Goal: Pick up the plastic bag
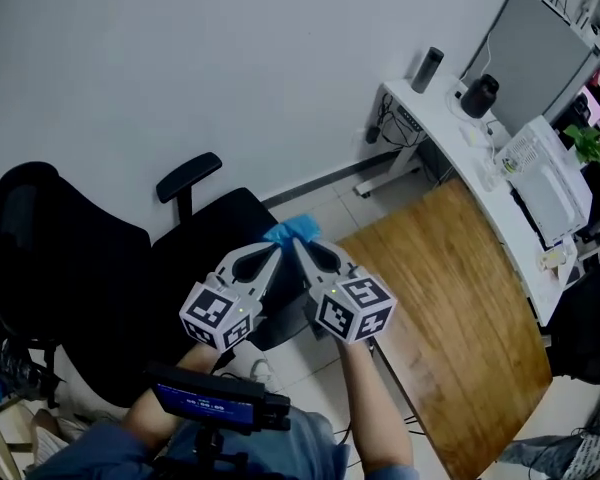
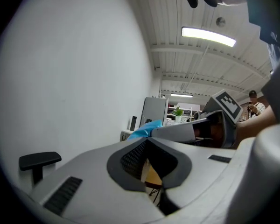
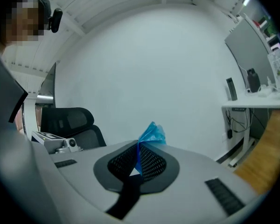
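Observation:
A small crumpled blue plastic bag (image 1: 292, 231) hangs in the air above the black office chair (image 1: 80, 268), right where the two gripper tips meet. My right gripper (image 1: 300, 245) is shut on it: in the right gripper view a blue fold (image 3: 152, 133) sticks out past the tips (image 3: 137, 146) and blue film runs down between the mesh pads. My left gripper (image 1: 278, 251) has its jaws together at the tip (image 2: 147, 141). The bag (image 2: 147, 129) shows just beyond it, beside the right gripper (image 2: 177, 130). Whether the left pads nip the bag I cannot tell.
The chair's armrest (image 1: 188, 176) rises behind the grippers. A curved wooden tabletop (image 1: 450, 308) lies to the right. Beyond it a white desk (image 1: 450, 133) carries a monitor (image 1: 530, 53) and papers. A plain white wall fills the back.

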`<state>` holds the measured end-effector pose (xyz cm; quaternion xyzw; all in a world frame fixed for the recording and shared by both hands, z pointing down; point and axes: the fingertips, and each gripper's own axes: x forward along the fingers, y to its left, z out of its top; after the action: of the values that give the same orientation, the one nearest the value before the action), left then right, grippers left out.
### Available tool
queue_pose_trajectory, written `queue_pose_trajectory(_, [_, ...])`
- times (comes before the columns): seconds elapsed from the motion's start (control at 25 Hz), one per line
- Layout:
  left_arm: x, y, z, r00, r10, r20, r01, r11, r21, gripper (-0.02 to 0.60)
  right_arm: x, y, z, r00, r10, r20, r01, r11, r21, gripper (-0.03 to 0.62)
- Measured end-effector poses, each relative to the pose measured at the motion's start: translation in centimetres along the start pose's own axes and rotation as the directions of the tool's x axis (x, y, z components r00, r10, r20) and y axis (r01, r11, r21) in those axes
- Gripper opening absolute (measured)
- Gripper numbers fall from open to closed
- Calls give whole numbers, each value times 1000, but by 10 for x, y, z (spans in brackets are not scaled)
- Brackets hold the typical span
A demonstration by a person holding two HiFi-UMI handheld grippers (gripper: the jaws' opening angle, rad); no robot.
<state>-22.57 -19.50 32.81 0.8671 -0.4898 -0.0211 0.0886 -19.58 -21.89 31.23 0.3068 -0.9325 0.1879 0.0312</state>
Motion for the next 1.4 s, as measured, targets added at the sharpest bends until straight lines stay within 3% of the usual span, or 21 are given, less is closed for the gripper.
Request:
queue_pose_trajectory(0.36, [31, -6, 46, 995, -56, 84, 57, 998, -5, 8, -3, -21, 69, 997, -61, 40, 66, 984, -162, 0])
queue_pose_trajectory(0.6, [54, -17, 61, 985, -133, 109, 133, 991, 12, 8, -26, -41, 101, 989, -111, 97, 129, 971, -201, 0])
queue_pose_trajectory(1.12, [89, -114, 60, 967, -242, 81, 239, 970, 49, 8, -140, -68, 116, 970, -154, 188, 192, 960, -205, 0])
queue_pose_trajectory(1.4, [96, -176, 66, 954, -276, 120, 267, 960, 84, 8, -216, -73, 108, 963, -176, 206, 217, 955, -202, 0])
